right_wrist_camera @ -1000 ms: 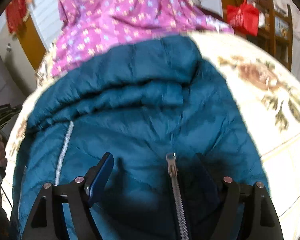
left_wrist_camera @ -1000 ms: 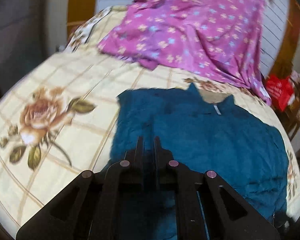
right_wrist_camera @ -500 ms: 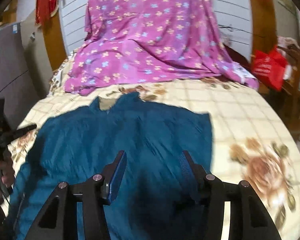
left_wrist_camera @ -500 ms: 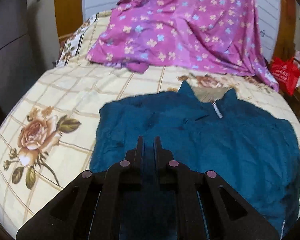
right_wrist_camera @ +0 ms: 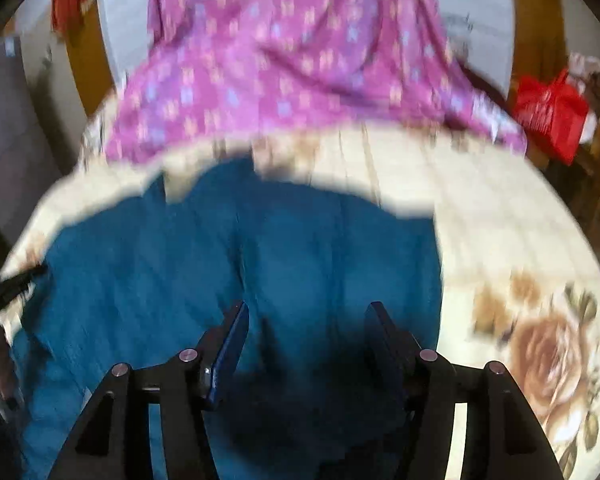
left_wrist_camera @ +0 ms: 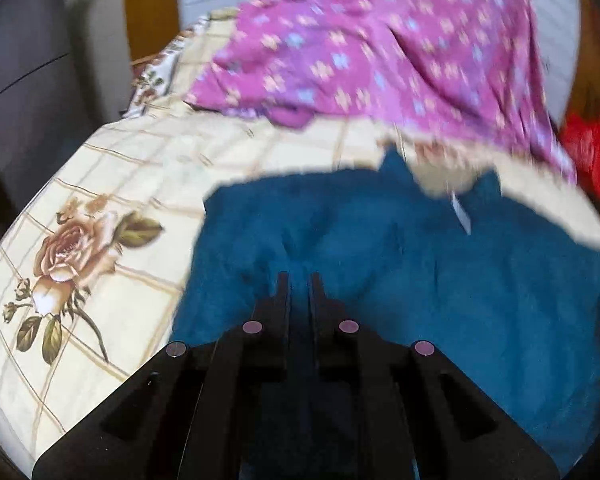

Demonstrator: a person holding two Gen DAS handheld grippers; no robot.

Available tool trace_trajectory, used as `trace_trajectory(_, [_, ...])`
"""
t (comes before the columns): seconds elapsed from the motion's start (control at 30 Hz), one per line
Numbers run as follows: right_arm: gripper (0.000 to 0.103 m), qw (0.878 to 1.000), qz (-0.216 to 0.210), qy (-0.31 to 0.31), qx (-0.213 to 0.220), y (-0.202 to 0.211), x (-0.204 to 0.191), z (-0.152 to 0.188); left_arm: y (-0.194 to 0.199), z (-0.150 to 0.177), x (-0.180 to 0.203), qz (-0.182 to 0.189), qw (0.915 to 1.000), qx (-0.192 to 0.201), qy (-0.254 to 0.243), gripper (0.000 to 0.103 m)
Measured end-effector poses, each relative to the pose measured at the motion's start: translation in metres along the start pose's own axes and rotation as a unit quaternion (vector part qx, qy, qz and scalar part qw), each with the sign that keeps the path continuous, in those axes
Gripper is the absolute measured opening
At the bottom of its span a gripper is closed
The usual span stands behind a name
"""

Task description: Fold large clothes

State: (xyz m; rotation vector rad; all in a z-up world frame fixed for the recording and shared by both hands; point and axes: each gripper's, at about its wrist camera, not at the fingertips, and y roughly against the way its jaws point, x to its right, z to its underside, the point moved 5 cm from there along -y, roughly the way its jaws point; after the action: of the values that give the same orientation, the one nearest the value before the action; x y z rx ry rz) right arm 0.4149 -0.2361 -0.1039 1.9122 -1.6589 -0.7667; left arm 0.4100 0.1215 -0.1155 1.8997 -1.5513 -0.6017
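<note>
Right wrist: teal jacket (right_wrist_camera: 228,264), red bag (right_wrist_camera: 550,114); lettering unreadable.

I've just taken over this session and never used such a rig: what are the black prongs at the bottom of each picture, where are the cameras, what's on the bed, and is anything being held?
There is no robot arm here. A person holds a two-finger gripper in each hand, and each carries a wide-angle camera looking along its fingers, so the black prongs are the grippers themselves. One picture looks over the left gripper, whose jaws are shut with blue fabric showing in the thin slit between them; whether it is pinched is unclear. The other looks over the right gripper, whose jaws are open and have just been widening, holding nothing. A blue jacket lies spread on the rose-print bedsheet. Behind it is a purple flowered cloth.
</note>
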Motion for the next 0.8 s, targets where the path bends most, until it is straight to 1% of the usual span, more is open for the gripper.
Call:
trace_trajectory(0.07, [0.06,1.0,0.015,-0.014,0.023,-0.002,0.0,-0.021,-0.004,-0.01,0.005,0.003,1.0,-0.002,0.003,0.007])
trace_trajectory(0.13, [0.06,0.999,0.013,-0.03,0.016,-0.018,0.001,-0.034,-0.02,-0.009,0.013,0.017,0.9996,-0.024,0.001,0.007])
trace_trajectory(0.17, [0.06,0.999,0.014,-0.04,0.003,-0.033,0.003,-0.036,-0.037,-0.002,0.018,0.019,0.9983,-0.054,-0.006,0.01])
trace_trajectory(0.2, [0.06,0.999,0.023,-0.046,-0.015,-0.051,0.007,-0.034,-0.05,0.008,0.02,0.011,0.9967,-0.08,-0.013,0.01])
trace_trajectory(0.23, [0.06,0.997,0.032,-0.051,-0.037,-0.066,0.012,-0.03,-0.058,0.015,0.022,0.009,0.9958,-0.089,-0.018,0.01])
trace_trajectory(0.27, [0.06,0.995,0.03,-0.061,-0.07,-0.086,0.017,-0.021,-0.058,0.019,0.024,0.006,0.997,-0.072,-0.026,0.01])
trace_trajectory(0.3, [0.06,0.993,0.022,-0.066,-0.094,-0.101,0.019,-0.01,-0.056,0.021,0.026,0.002,0.9974,-0.064,-0.033,0.01])
trace_trajectory(0.37, [0.06,0.995,0.031,-0.05,-0.078,-0.104,0.016,-0.007,-0.053,0.021,0.027,-0.003,0.9971,-0.064,-0.041,0.01])
trace_trajectory(0.43, [0.06,0.995,0.039,-0.042,-0.08,-0.101,0.012,-0.009,-0.045,0.016,0.021,-0.002,0.9976,-0.064,-0.027,0.01])
trace_trajectory(0.47, [0.06,0.995,0.044,-0.044,-0.074,-0.093,0.011,-0.013,-0.036,0.011,0.017,0.003,0.9984,-0.054,-0.015,0.01])
trace_trajectory(0.53, [0.06,0.998,0.043,-0.038,-0.035,-0.07,0.004,-0.021,-0.015,0.002,0.014,0.015,0.9997,-0.02,-0.003,0.01])
trace_trajectory(0.57, [0.06,0.999,0.036,-0.032,-0.012,-0.055,-0.002,-0.024,-0.008,0.001,0.015,0.022,0.9997,-0.012,-0.002,0.01])
trace_trajectory(0.6, [0.06,0.999,0.026,-0.023,0.009,-0.04,-0.014,-0.025,-0.004,0.004,0.018,0.033,0.9994,-0.012,0.0,0.011])
trace_trajectory(0.63, [0.06,1.0,0.019,-0.016,0.019,-0.033,-0.023,-0.023,-0.007,0.007,0.02,0.038,0.9991,-0.017,0.002,0.014])
trace_trajectory(0.67, [0.061,1.0,0.009,-0.01,0.021,-0.027,-0.035,-0.019,-0.014,0.012,0.023,0.042,0.9987,-0.029,0.0,0.026])
trace_trajectory(0.7, [0.068,1.0,-0.005,-0.012,0.016,-0.026,-0.044,-0.011,-0.027,0.021,0.026,0.037,0.9981,-0.048,-0.007,0.043])
trace_trajectory(0.73, [0.08,1.0,-0.013,-0.014,0.01,-0.029,-0.05,-0.004,-0.041,0.03,0.028,0.022,0.9978,-0.06,-0.018,0.047])
trace_trajectory(0.77, [0.084,1.0,-0.013,-0.009,-0.002,-0.037,-0.056,0.003,-0.044,0.035,0.029,0.02,0.9984,-0.045,-0.026,0.047])
trace_trajectory(0.8, [0.088,0.999,0.009,0.013,-0.032,-0.056,-0.06,0.019,-0.043,0.035,0.03,0.022,0.9987,-0.036,-0.028,0.048])
